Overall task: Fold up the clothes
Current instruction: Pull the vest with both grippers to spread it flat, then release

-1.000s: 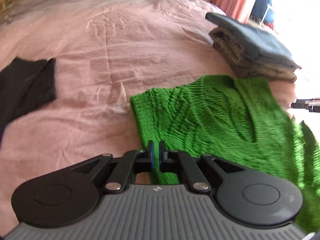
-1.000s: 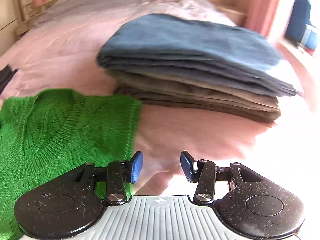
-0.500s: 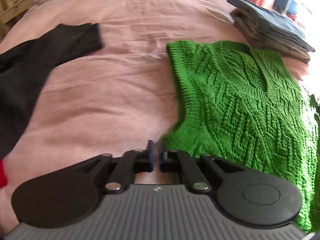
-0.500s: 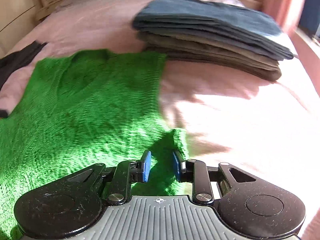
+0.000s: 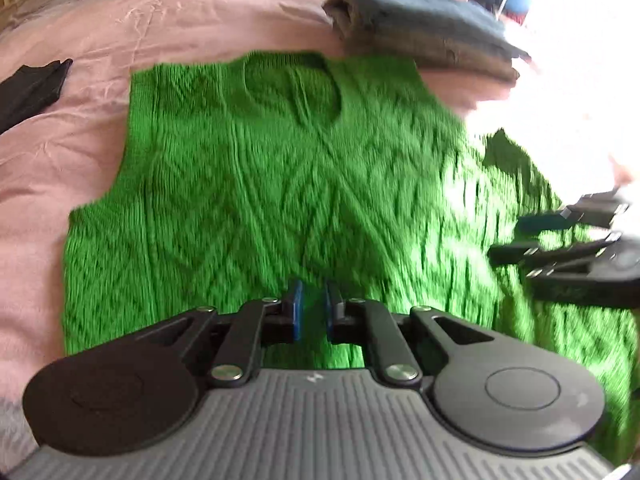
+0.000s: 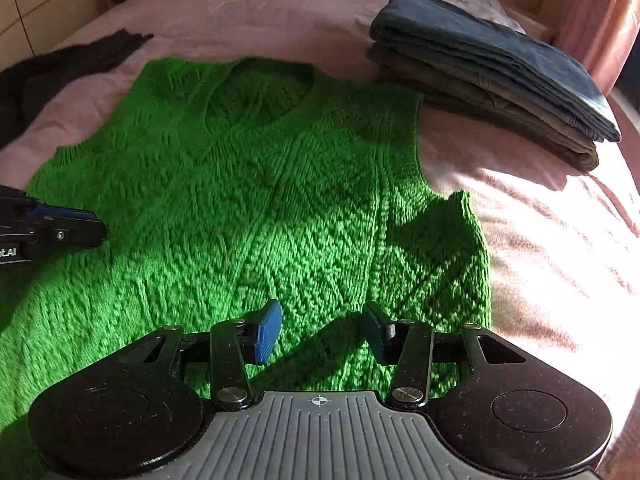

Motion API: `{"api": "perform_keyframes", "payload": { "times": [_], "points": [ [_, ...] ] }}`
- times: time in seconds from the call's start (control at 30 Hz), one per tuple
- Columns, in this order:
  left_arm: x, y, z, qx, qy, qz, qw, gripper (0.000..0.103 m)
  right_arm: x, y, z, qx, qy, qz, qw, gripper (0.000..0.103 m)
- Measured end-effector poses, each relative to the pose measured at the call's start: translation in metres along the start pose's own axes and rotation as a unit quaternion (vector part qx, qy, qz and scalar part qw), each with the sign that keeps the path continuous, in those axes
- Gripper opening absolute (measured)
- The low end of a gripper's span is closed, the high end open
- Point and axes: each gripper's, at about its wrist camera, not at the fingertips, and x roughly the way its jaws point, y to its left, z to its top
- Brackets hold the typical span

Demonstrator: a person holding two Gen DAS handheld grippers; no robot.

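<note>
A: Where does the garment lie?
B: The green knit vest [image 6: 256, 184] lies flat across centre frame on the pink bedspread [image 6: 540, 216], its upper-right edge beside the folded stack [image 6: 492, 76].

A: And the fingers?
B: Left gripper [image 5: 311, 310]: narrowly apart, empty. Right gripper [image 6: 320, 330]: wide apart above the hem. Black garment [image 6: 60, 68] upper left.

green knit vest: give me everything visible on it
The bright green cable-knit sleeveless vest lies flat and unfolded, front up, on the pink bedspread, its V-neck pointing away toward the headboard. The chunky yarn shows diamond and cable patterns, with ribbed armholes. One corner at its right edge is curled up. Its far right shoulder reaches the stack of folded blue and grey clothes. Both tongs, left and right, hover open above it.
</note>
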Motion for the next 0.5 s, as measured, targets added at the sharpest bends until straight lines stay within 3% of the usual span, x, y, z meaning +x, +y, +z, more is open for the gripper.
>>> {"api": "perform_keyframes", "payload": {
  "times": [0.23,0.37,0.43,0.5],
  "points": [
    [-0.084,-0.024,-0.114,0.006,0.058,0.035,0.9977,0.006,-0.064,0.009,-0.093,-0.054,0.067,-0.008,0.996,0.047],
    [-0.123,-0.027,-0.13,-0.023,0.067,0.05,0.9962,0.007,-0.101,0.012,-0.125,-0.058,0.089,0.001,0.994,0.048],
    [-0.129,-0.024,-0.124,-0.034,0.053,0.062,0.9961,0.008,-0.112,0.012,-0.121,-0.045,0.089,0.008,0.995,0.048],
    [-0.135,-0.021,-0.118,-0.046,0.037,0.074,0.9955,0.008,-0.121,0.013,-0.11,-0.024,0.062,0.024,0.997,0.048]
  ]
}}
